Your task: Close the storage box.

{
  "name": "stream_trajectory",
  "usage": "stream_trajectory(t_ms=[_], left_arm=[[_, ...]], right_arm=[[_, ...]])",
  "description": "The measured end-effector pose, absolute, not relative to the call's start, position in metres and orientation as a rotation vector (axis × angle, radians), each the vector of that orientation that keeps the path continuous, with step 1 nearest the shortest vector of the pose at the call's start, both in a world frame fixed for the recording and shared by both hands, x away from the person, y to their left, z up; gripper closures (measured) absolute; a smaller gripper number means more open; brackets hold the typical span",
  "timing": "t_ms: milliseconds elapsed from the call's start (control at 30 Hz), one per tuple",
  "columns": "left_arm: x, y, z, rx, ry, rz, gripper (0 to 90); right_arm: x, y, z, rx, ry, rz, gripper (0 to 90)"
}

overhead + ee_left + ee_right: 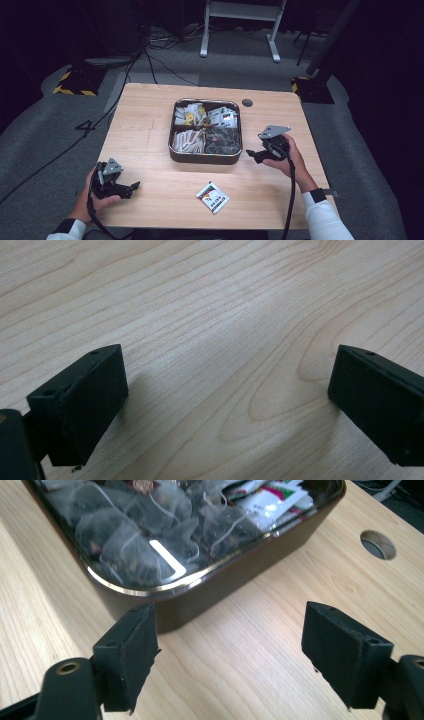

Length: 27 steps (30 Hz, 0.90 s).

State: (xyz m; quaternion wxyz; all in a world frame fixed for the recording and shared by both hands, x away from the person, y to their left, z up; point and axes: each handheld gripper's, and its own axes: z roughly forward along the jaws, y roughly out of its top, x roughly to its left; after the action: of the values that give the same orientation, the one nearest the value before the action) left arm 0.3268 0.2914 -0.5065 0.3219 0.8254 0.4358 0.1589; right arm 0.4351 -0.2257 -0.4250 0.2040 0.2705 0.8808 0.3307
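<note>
Both black two-jaw grippers, left gripper (131, 188) at lower left and right gripper (251, 155) beside the dark oval tin of tea bags (205, 158) at centre, stand wide open over the pale wooden table (150, 110).

Lighting: desk (150, 130) brightly lit from overhead, surroundings dark; glare on tin (210, 587) rim; close tongs slightly soft.

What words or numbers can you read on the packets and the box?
None can be read.
Packet on the table: red and dark print, too small to read.
Sachets in the box: red and green print, too blurred to read.
Tea bags: no print seen.
Box wall: plain, no label.
</note>
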Motion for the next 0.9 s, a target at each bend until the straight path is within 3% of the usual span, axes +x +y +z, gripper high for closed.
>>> stream_trajectory(t_ms=[900], left_arm=[[0.327, 0.291, -0.506, 2.167, 1.145, 0.417, 2.8]], right_arm=[[0.407, -0.262, -0.451, 0.804, 2.455, 0.830, 21.5]])
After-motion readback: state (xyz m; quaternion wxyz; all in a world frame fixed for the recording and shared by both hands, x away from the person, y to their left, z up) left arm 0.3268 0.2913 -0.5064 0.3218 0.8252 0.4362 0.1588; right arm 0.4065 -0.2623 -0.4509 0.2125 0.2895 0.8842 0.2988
